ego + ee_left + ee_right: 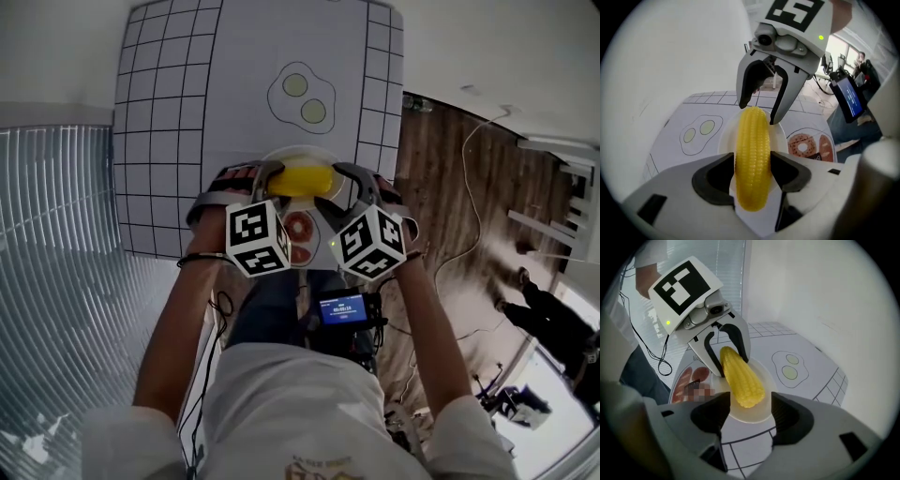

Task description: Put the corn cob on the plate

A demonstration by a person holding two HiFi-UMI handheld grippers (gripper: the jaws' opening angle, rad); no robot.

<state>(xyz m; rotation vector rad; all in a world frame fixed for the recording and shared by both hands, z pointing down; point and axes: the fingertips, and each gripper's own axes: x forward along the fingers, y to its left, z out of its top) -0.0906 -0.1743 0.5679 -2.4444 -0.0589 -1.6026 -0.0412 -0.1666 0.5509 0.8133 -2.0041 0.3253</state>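
Yellow corn cob [752,154] lies crosswise between the two tools, directly over the white plate [783,136]. The left gripper [752,176] is closed on one end of it, and both inner pads press on the kernels, so this tool carries the weight. The right gripper [745,416] faces it from the other side with its jaws wide apart. The free end of the cob sits just in front of that gap, with clear space at both sides. I think the right one only guards this end and does not grip it.

From the head view the cob [300,178] is between the left gripper [265,175] and the right gripper [342,175], with the plate rim [302,150] just beyond them. I cannot tell if the cob already touches the plate. Farther from both tools a fried egg drawing [698,131] is printed on the mat. The plate is the target, so the next step is probably to lower the cob and open the left jaws.
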